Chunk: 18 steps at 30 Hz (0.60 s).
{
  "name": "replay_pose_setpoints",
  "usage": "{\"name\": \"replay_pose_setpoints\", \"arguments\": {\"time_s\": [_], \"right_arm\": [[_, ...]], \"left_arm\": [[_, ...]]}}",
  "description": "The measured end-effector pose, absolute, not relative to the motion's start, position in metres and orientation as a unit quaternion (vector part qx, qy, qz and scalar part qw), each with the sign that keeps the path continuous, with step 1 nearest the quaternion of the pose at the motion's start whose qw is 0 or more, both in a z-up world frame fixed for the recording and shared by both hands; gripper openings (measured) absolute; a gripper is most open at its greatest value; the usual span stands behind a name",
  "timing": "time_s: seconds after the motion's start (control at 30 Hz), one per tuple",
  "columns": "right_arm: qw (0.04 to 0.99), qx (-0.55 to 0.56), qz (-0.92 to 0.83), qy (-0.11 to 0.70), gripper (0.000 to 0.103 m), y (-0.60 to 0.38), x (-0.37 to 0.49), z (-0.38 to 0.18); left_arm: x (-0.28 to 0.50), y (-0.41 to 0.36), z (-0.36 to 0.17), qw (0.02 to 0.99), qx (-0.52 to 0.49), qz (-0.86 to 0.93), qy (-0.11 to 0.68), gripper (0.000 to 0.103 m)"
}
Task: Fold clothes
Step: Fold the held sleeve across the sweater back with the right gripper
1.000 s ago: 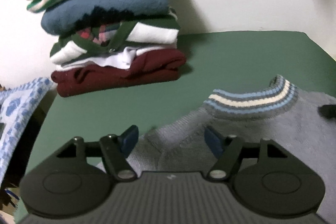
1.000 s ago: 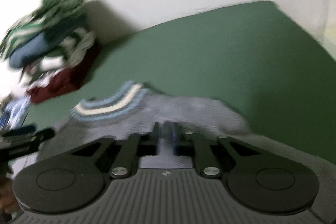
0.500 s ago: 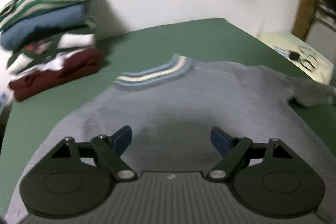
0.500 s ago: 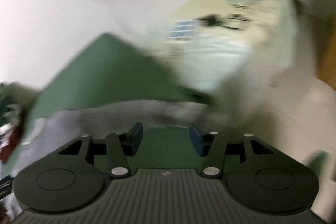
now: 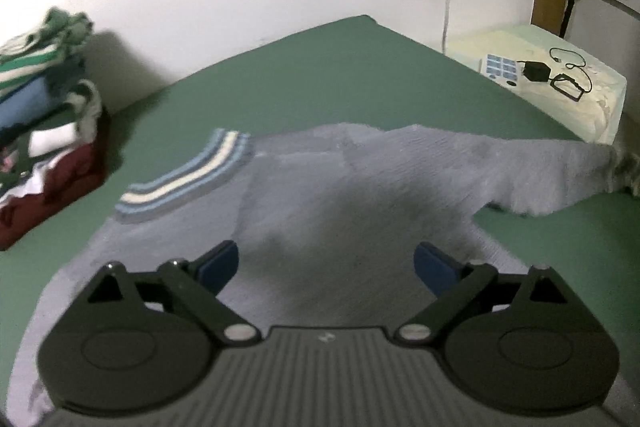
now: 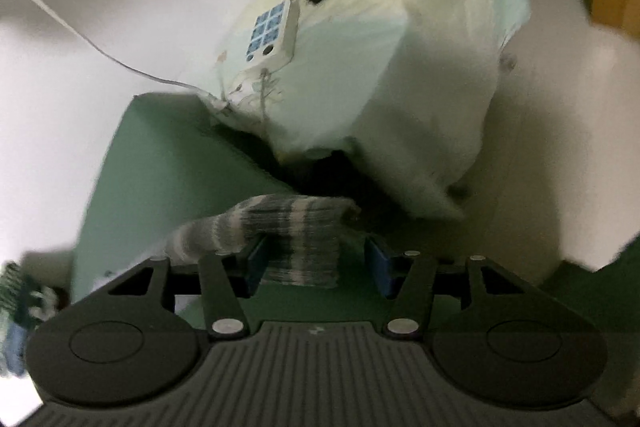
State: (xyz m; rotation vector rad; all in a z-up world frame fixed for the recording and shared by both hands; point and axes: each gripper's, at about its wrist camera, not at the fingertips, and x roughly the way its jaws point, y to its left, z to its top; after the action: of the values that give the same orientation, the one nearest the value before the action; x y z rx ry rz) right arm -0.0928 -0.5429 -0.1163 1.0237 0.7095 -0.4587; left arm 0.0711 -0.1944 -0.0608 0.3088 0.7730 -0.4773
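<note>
At the left edge of the green table (image 5: 360,67), against the white wall, stands a stack of folded clothes (image 5: 48,131), well apart from the grey sweater (image 5: 340,195) that lies spread flat across the middle with its striped collar (image 5: 184,183) toward the stack. A second ago the left gripper (image 5: 326,263) hung close over the collar with its jaws narrower; it has since swung toward the body of the sweater, and its jaws are opening wide with only flat knit beneath them, gripping nothing. Farther right, the sweater's sleeve (image 5: 560,171) runs out to the table's right edge, beside a pale bed (image 5: 600,95) with a charger on it. There the right gripper (image 6: 312,259), which a second ago was pinched shut over the sweater's shoulder, now has its jaws apart around the striped cuff (image 6: 296,227), which lies between the pads but nearer the left one; no clamp shows. The sweater seems laid out and the sleeve drawn straight, so the fold itself has probably not begun; taking that cuff inward looks the likely next step.
</note>
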Motion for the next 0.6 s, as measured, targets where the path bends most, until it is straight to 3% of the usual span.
{"name": "replay_pose_setpoints", "arguments": {"time_s": [0.07, 0.1, 0.13, 0.17, 0.47, 0.6], "right_arm": [[0.785, 0.493, -0.189, 0.323, 0.056, -0.552, -0.086, -0.119], [0.786, 0.497, -0.179, 0.322, 0.050, -0.554, -0.082, -0.121], [0.789, 0.494, -0.171, 0.321, 0.042, -0.556, -0.078, -0.120], [0.796, 0.489, -0.164, 0.318, 0.026, -0.558, -0.075, -0.117], [0.870, 0.444, -0.071, 0.203, 0.009, -0.585, -0.041, -0.050], [0.916, 0.381, -0.018, 0.122, 0.009, -0.584, -0.040, -0.009]], "left_arm": [[0.072, -0.210, -0.063, 0.886, 0.148, -0.234, 0.373, 0.096], [0.073, -0.219, -0.064, 0.884, 0.147, -0.236, 0.376, 0.096], [0.074, -0.227, -0.066, 0.882, 0.145, -0.239, 0.380, 0.096], [0.075, -0.235, -0.068, 0.879, 0.143, -0.242, 0.384, 0.095], [0.076, -0.281, -0.081, 0.861, 0.154, -0.259, 0.409, 0.096], [0.070, -0.285, -0.083, 0.853, 0.154, -0.274, 0.417, 0.096]]}}
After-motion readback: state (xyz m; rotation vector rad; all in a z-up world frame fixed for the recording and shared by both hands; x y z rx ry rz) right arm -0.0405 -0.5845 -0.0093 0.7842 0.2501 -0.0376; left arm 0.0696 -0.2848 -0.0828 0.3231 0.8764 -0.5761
